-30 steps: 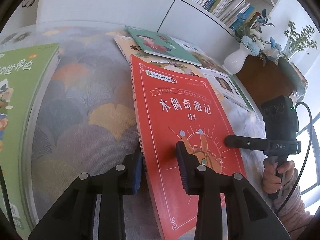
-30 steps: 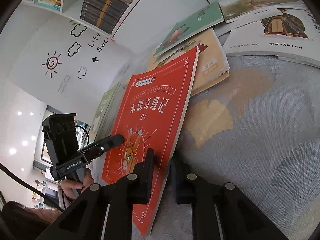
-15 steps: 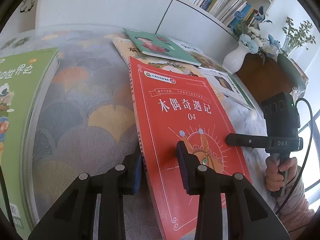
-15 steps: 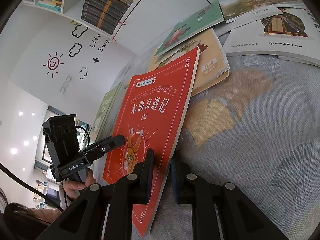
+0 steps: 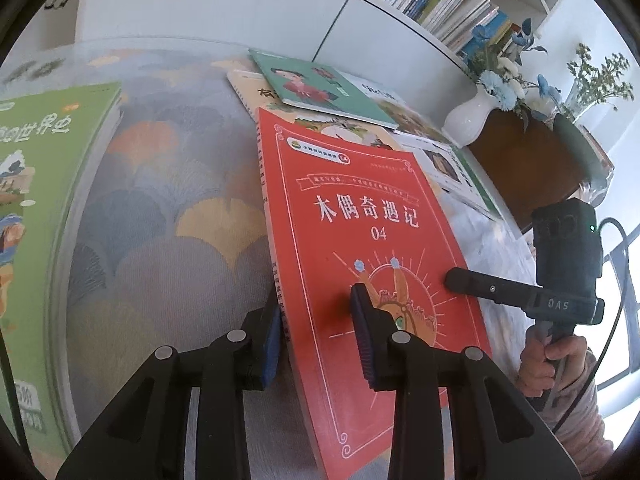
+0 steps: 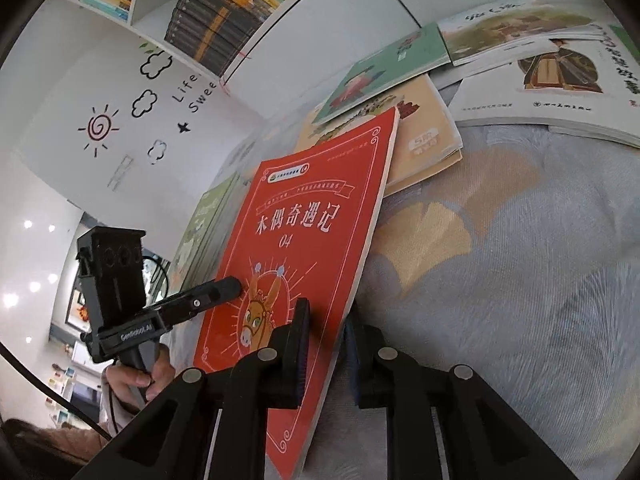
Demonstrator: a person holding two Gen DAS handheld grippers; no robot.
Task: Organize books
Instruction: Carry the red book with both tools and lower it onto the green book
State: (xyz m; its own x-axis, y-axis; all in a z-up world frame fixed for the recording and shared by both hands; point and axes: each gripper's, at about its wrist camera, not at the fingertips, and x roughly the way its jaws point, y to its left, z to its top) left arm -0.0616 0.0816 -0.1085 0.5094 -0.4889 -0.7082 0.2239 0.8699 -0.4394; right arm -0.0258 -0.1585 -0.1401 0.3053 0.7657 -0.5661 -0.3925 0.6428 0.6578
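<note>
Both tools angle down at the red book (image 5: 360, 240), one from each long edge. The left tool (image 5: 316, 336) pinches the spine side and its jaws just closed a bit. The right tool (image 6: 326, 344) pinches the opposite edge, jaws just opening slightly. The book tilts off the table (image 5: 160, 200), its far end over the scattered books (image 5: 320, 88). Shelves (image 6: 224, 20) hold more books.

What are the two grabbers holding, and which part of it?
Both hold the thin red paperback book: the left gripper clamps its spine-side edge near the bottom, and the right gripper clamps the opposite long edge.
</note>
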